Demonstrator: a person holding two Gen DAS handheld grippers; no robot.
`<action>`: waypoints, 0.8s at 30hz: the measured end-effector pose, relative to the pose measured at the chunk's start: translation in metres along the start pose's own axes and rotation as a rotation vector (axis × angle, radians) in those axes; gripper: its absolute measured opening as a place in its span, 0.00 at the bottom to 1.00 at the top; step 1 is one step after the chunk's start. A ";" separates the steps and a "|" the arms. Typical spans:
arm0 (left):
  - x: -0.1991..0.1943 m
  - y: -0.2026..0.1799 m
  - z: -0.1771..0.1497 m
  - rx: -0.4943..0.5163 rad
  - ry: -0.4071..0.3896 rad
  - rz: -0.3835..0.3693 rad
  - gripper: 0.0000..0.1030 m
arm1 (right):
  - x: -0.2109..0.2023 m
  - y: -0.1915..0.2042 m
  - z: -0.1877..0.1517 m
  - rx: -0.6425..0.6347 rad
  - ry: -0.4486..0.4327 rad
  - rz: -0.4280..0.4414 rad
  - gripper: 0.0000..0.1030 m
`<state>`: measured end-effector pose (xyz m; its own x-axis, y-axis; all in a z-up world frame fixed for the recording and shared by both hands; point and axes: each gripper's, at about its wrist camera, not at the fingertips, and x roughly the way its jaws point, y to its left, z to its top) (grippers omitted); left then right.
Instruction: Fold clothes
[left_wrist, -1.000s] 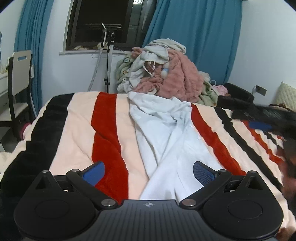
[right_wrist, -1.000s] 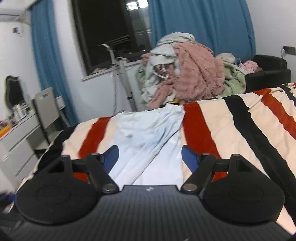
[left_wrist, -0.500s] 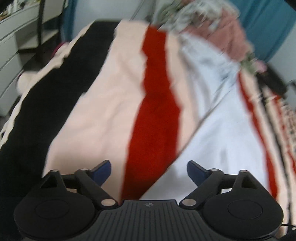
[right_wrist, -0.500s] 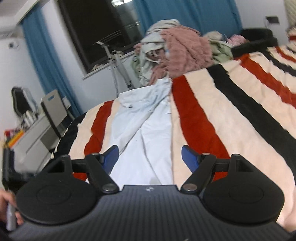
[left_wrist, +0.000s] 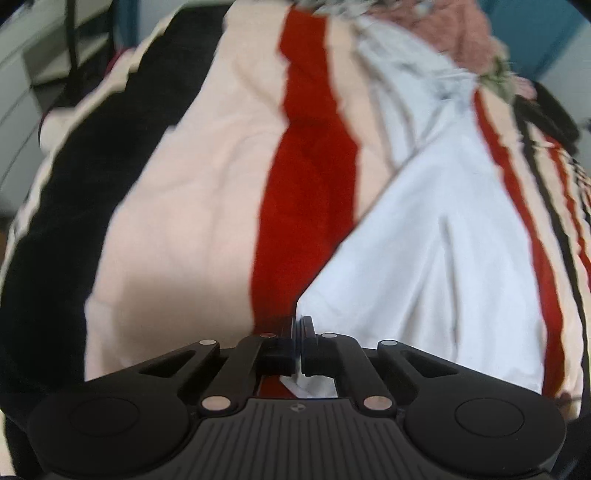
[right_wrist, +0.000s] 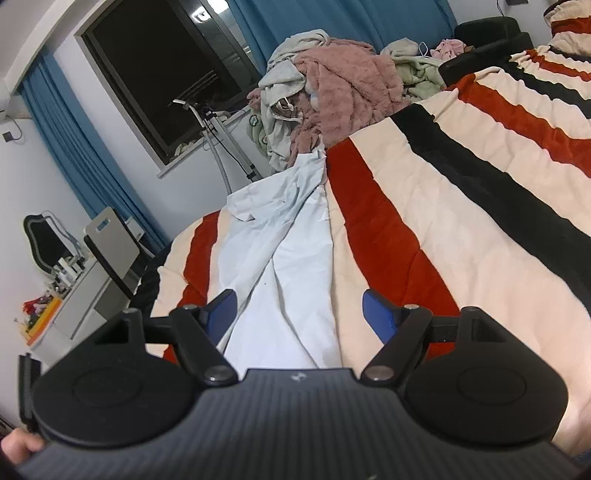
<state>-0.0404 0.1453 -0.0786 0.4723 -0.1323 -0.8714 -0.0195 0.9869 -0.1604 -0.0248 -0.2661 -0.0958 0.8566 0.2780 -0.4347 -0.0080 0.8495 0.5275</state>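
Note:
A pale white-blue garment (left_wrist: 436, 229) lies lengthwise on the striped blanket (left_wrist: 192, 177), running from the near edge to the laundry heap. My left gripper (left_wrist: 298, 332) points steeply down at the garment's near left corner and is shut on it; a bit of white cloth shows pinched behind the closed fingers. In the right wrist view the same garment (right_wrist: 288, 273) stretches away from me. My right gripper (right_wrist: 299, 314) hovers over its near end, open, its blue pads standing apart on either side of the cloth without touching it.
A heap of unfolded laundry (right_wrist: 332, 96), pink and grey-green, sits at the far end of the bed. A chair (right_wrist: 110, 243) and a desk (right_wrist: 74, 306) stand left of the bed. A black sofa (right_wrist: 487, 40) is at the far right. A hand (right_wrist: 18, 446) shows at the lower left.
My left gripper has tipped downward toward the garment's near corner and its jaws have gone from wide open to shut on the cloth. The right gripper has rolled and shifted, staying open.

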 end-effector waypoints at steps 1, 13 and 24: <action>-0.012 -0.007 -0.003 0.042 -0.042 -0.007 0.02 | -0.002 0.000 0.001 -0.003 -0.003 0.000 0.74; -0.088 -0.158 -0.090 0.529 -0.272 -0.279 0.02 | -0.015 -0.017 0.016 0.046 -0.038 0.015 0.75; -0.002 -0.156 -0.075 0.320 0.052 -0.403 0.08 | 0.008 -0.029 0.009 0.109 0.102 0.069 0.75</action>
<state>-0.1040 -0.0156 -0.0861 0.3419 -0.5042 -0.7931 0.4295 0.8344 -0.3453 -0.0134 -0.2924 -0.1081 0.7990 0.3826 -0.4640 -0.0038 0.7748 0.6322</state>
